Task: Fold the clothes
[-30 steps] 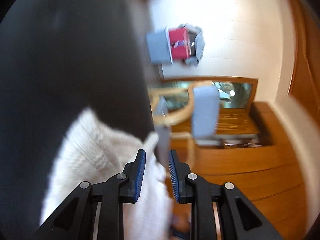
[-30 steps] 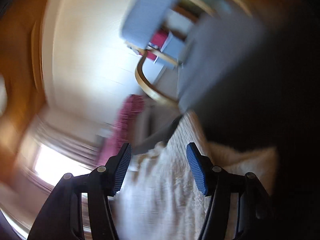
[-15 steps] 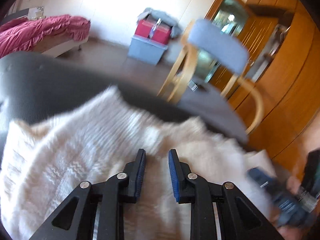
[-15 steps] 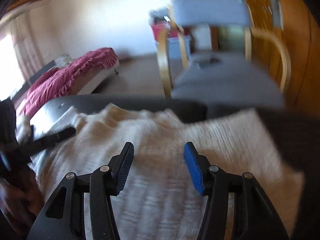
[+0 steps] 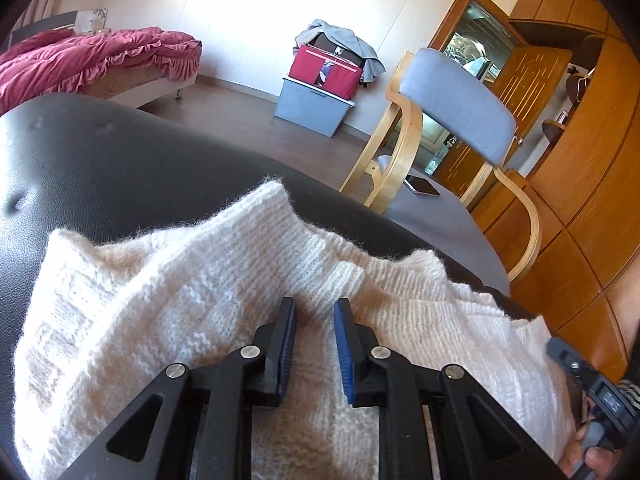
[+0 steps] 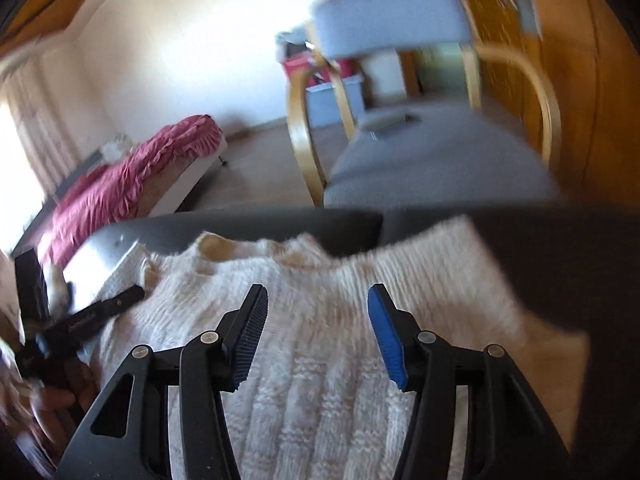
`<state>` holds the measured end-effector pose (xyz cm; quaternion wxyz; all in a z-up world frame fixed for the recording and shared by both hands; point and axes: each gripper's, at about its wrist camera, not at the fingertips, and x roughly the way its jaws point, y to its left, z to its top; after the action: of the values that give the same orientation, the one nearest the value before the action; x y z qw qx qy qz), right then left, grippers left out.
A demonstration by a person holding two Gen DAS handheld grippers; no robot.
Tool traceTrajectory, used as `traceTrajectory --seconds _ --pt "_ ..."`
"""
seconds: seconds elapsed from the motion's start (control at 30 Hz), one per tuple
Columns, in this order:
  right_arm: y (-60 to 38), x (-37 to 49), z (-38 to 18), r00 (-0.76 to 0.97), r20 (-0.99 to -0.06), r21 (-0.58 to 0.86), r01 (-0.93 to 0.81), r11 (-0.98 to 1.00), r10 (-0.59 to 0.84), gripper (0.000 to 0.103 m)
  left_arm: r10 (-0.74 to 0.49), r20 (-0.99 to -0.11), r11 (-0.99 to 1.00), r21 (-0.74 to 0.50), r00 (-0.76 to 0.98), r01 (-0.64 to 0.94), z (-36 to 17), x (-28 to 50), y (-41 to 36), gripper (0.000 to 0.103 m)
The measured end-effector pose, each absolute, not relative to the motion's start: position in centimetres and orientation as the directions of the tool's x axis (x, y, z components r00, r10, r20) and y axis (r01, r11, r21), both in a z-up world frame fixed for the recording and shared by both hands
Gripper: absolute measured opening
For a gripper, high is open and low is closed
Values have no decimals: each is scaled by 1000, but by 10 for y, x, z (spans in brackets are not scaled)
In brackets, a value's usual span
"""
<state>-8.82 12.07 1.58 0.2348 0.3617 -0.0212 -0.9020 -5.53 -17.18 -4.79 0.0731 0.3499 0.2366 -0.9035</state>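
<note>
A cream knitted sweater [image 5: 160,300] lies rumpled on a black padded surface [image 5: 100,152]. My left gripper [image 5: 315,304] hovers low over its middle. Its jaws are closing to a narrow gap, with the knit showing behind the gap and no fold pinched. My right gripper [image 6: 318,292] stands open wide above the sweater [image 6: 320,380], nothing between its pads. The right wrist view shows the left gripper [image 6: 92,316] in a hand at the sweater's left edge. In the left wrist view, the right gripper's body [image 5: 588,384] appears at the lower right.
Past the black surface's far edge stands a wooden armchair [image 5: 456,108] with grey cushions and a phone [image 5: 422,186] on its seat. A bed with a red cover [image 5: 80,56] is at the back left, stacked storage boxes [image 5: 320,80] by the wall, wooden cabinets [image 5: 580,200] on the right.
Both views have rolled from sideways to level. Both grippers have swung in over the sweater, which now lies spread on the black surface. The left jaws stand slightly narrower.
</note>
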Motion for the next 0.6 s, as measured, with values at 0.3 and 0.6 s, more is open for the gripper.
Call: traceTrajectory --seconds 0.3,0.6 --pt "120 -109 -11 -539 -746 151 435 -888 -391 22 33 -665 -877 -377 -746 298 -47 -51 -177 19" --pt "161 -122 -22 -502 -722 324 362 -874 -476 11 83 -634 -848 -450 -769 280 -46 -40 -186 19"
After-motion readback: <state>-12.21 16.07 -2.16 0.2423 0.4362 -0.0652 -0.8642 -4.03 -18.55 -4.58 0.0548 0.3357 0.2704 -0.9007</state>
